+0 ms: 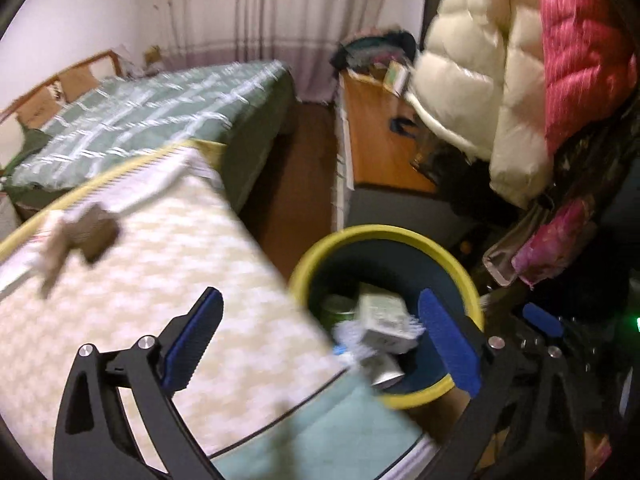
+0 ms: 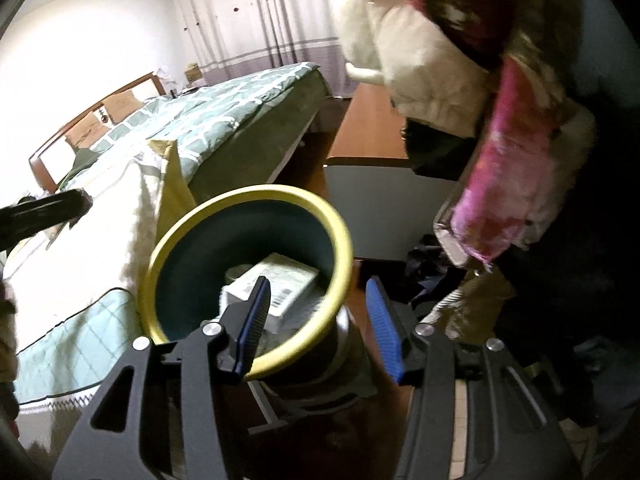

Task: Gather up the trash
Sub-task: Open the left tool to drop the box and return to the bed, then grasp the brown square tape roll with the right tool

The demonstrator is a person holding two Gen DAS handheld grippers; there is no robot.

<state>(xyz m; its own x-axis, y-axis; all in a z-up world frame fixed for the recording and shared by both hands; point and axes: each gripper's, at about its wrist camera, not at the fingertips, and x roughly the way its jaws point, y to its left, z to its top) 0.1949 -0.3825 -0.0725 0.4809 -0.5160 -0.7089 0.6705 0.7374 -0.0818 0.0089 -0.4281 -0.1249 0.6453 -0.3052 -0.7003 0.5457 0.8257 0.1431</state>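
Note:
A trash bin (image 1: 380, 236) with a yellow rim and dark blue inside stands beside a cream patterned mattress (image 1: 160, 280). It holds a white carton (image 1: 384, 316), a green can (image 1: 338, 310) and other scraps. My left gripper (image 1: 324, 340) is open and empty, over the mattress edge and the bin. A brown crumpled scrap (image 1: 80, 236) lies on the mattress, up and to the left. In the right wrist view my right gripper (image 2: 320, 320) is open and straddles the near rim of the bin (image 2: 248, 196). The carton (image 2: 276, 280) shows inside it.
A bed with a green checked cover (image 1: 152, 116) stands behind the mattress. A wooden desk (image 1: 376, 132) is to the right. Puffy white (image 1: 472, 72) and pink jackets (image 1: 580, 48) hang close over the bin's right side. The floor between them is narrow.

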